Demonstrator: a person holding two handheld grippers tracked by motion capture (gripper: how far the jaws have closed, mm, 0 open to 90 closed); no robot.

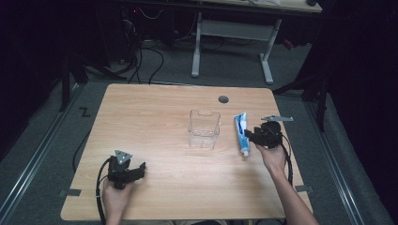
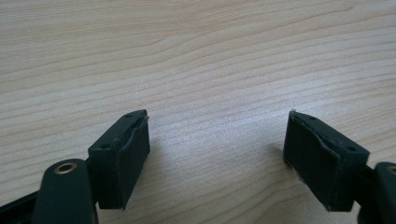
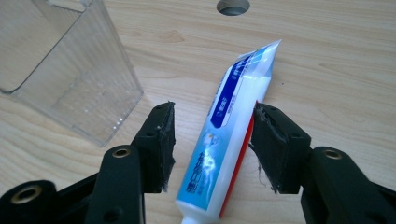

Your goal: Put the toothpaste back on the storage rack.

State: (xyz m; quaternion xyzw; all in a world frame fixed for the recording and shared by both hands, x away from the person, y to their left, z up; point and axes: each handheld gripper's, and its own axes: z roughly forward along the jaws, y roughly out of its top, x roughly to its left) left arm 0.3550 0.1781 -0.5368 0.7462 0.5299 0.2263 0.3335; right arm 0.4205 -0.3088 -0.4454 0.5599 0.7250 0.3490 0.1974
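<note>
One toothpaste tube (image 1: 241, 134), one clear plastic container (image 1: 204, 128), two grippers, one table (image 1: 155, 112)

Clear bin (image 1: 204, 129) mid-table, toothpaste tube (image 1: 241, 133) just right — elsewhere open

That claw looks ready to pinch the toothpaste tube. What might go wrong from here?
1. The right gripper straddles the toothpaste tube with open jaws, and the tube lies askew between them; one pad nearly touches it, the other stands off. Closing may twist or push it aside rather than grip it.
2. A hard squeeze on the soft tube might force paste toward the cap.
3. The clear plastic box stands close beside it; a swing could knock it.
</note>
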